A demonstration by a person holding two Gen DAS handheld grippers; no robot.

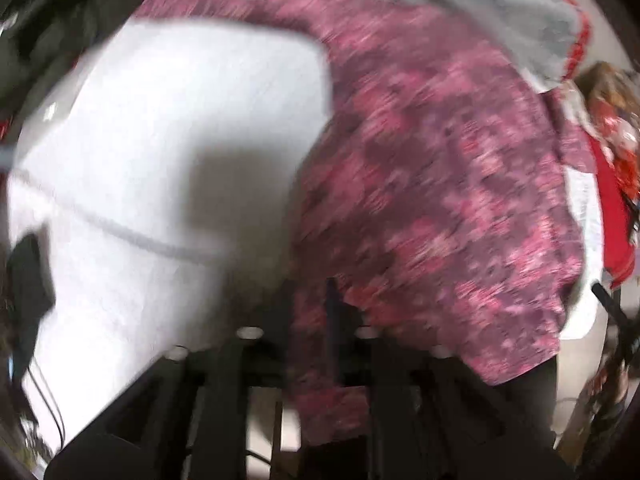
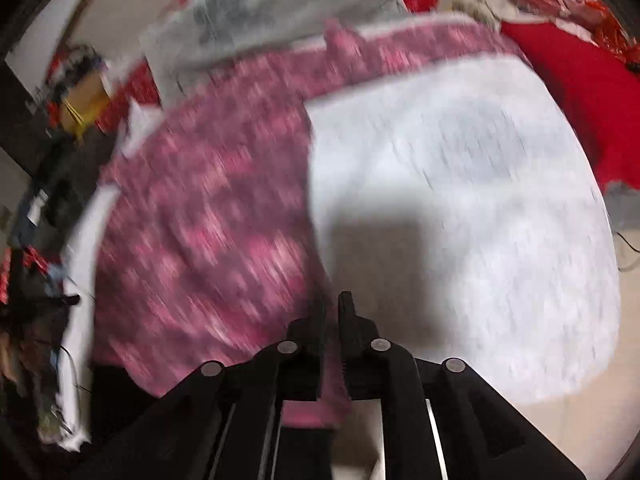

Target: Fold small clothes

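A pink and purple patterned garment (image 1: 440, 160) lies spread on the white table (image 1: 160, 120), blurred by motion. In the left wrist view its near edge drapes down between the fingers of my left gripper (image 1: 310, 300), whose jaws stand apart with the cloth loose in the gap. In the right wrist view the same garment (image 2: 208, 220) covers the left half of the table (image 2: 480, 200). My right gripper (image 2: 331, 300) hangs over the garment's right edge. Its fingers (image 2: 320, 320) leave only a narrow slit, with pink cloth showing lower in it and the pads not pressing.
A pale grey garment (image 2: 260, 12) lies beyond the pink one, and a red cloth (image 2: 580, 92) sits at the table's far right. Cluttered boxes and a yellow item (image 2: 80, 108) stand off the left side. A black cable (image 1: 44, 380) hangs by the table's edge.
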